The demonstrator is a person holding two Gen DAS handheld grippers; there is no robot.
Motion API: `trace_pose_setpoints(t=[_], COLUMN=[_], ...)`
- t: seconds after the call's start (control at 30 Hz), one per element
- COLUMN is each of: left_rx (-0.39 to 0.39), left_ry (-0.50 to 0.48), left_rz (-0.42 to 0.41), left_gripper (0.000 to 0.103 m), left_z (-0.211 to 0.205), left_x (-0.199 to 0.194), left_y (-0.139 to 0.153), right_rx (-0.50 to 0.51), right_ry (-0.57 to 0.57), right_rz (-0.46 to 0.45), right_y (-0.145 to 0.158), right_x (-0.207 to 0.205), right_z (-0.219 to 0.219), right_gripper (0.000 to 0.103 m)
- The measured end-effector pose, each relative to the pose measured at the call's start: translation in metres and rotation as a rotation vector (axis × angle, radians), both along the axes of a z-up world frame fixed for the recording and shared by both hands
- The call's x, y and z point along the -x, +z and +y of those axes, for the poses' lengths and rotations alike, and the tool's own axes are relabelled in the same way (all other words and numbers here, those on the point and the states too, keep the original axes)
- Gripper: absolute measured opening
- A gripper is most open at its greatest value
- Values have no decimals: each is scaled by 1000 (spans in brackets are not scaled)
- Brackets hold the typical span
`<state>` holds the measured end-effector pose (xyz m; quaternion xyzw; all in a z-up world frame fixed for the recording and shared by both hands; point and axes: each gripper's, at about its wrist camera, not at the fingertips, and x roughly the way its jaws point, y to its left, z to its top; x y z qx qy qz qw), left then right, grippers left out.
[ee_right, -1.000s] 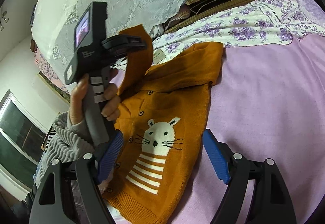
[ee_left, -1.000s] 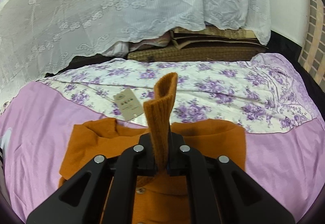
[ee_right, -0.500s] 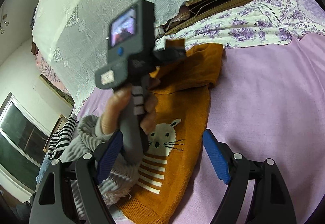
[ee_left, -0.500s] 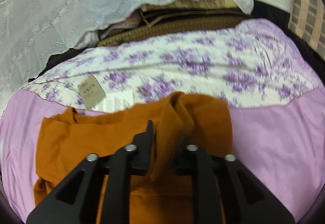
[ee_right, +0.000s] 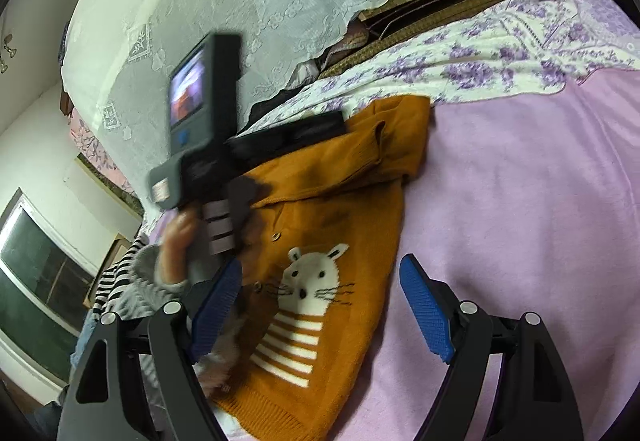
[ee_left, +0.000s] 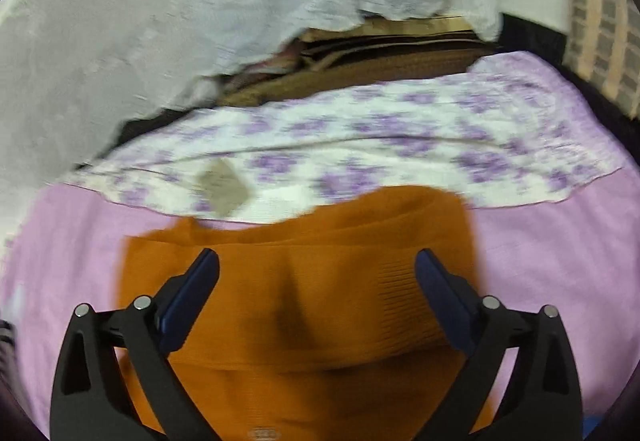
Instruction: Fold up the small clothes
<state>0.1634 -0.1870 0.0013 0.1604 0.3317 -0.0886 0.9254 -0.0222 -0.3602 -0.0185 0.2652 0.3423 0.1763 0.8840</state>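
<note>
An orange knit cardigan with a white mouse and stripes on its front lies flat on the purple blanket. In the left wrist view its sleeve lies folded across the body. My left gripper is open and empty just above that sleeve; it also shows in the right wrist view, held over the cardigan's top. My right gripper is open and empty, low over the cardigan's hem side.
A purple-flowered white cloth with a paper tag lies beyond the cardigan. White lace fabric drapes over stacked brown items behind. A striped garment lies at the left.
My left gripper carried the raised sleeve down and across the cardigan, then opened and let it go. The sleeve now lies flat. My right gripper has stayed open and still.
</note>
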Motion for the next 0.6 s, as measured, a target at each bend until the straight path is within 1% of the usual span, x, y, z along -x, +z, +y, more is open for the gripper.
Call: trace_pose_setpoints(t=[0.03, 0.1, 0.13, 0.17, 0.23, 0.27, 0.33, 0.4, 0.43, 0.47, 0.5, 0.57, 0.6], left_rx=[-25, -77, -86, -86, -77, -66, -60, -103, -135, -138, -108, -9, 17], left_ry=[22, 93, 127, 156, 198, 224, 257, 292, 316, 325, 323, 322, 325], left_rz=[-12, -19, -10, 1, 17, 29, 54, 112, 149, 168, 183, 205, 219], left_gripper=[96, 96, 96, 96, 96, 96, 96, 96, 98, 99, 99, 99, 99], left_z=[7, 36, 52, 67, 91, 108, 129, 146, 154, 161, 169, 183, 187], left_x=[-1, -5, -8, -11, -15, -18, -24, -35, -43, -46, -46, -47, -49], left_y=[0, -5, -8, -10, -14, -17, -23, -37, -49, -57, -64, -65, -65], right_rx=[11, 34, 42, 62, 100, 118, 159, 166, 177, 190, 206, 239, 279], right_ry=[-10, -28, -33, -38, -45, -54, -76, -55, -50, -48, -46, -46, -52], right_rz=[-10, -33, -44, -59, -88, -99, -97, -68, -57, -50, -45, -44, -35], right_y=[0, -1, -1, -1, -1, 0, 4, 9, 11, 13, 16, 17, 14], right_x=[0, -1, -2, -3, -6, -8, -21, -43, -52, -64, -80, -102, -119], right_z=[-1, -3, -4, -3, -1, 1, 6, 17, 22, 28, 36, 47, 55], right_gripper=[82, 79, 69, 54, 38, 34, 34, 34, 34, 34, 34, 34, 34])
